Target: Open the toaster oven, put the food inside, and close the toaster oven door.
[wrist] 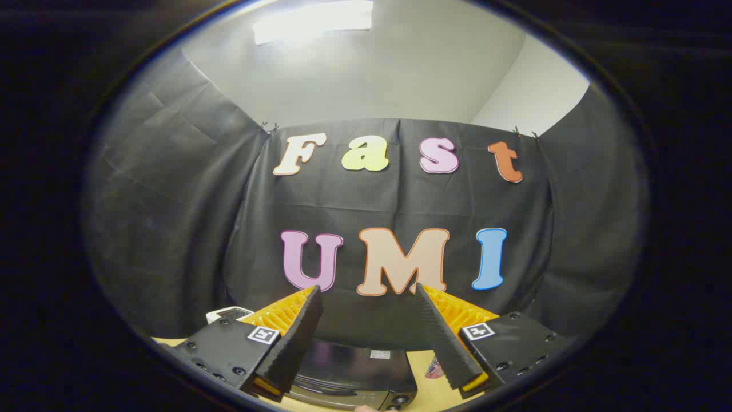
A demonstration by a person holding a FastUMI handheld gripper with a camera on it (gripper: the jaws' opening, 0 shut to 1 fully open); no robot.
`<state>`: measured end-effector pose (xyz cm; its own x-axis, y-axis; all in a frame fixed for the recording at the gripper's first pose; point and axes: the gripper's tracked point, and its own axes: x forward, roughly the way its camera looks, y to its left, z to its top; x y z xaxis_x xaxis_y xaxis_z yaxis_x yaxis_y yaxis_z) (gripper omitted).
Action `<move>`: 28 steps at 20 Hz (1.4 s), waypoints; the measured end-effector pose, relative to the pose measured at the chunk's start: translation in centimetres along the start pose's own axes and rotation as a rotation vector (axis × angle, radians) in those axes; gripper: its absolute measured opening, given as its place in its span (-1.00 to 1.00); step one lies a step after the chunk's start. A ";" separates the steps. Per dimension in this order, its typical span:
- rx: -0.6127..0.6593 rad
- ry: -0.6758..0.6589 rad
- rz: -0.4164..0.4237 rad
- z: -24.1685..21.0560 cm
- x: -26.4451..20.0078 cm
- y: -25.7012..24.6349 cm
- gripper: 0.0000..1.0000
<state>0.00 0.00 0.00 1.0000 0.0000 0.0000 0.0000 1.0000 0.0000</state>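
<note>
Your gripper (366, 297) is spread wide, black ribbed fingers (297, 337) holding nothing, pointed up at the black cloth wall (171, 229). The black glossy toaster oven (354, 372) sits low between and under the fingers on the yellow wooden table (432, 395), long axis running side to side, top toward you

Yellow table (426, 395) — black toaster oven (354, 372) sits on it.

No legible text: the small white label (380, 354) on the toaster oven (354, 372), between the fingers, is too blurred.
</note>
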 end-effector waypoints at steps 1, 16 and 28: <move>0.001 0.006 0.000 -0.4 0.1 -0.1 0.99; 0.004 0.120 -0.033 -9.0 3.2 -0.4 1.00; 0.030 0.395 -0.029 -28.3 3.4 3.1 1.00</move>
<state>3.43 3.05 -28.31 0.9227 -0.0227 -0.3850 0.0344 0.9991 0.0235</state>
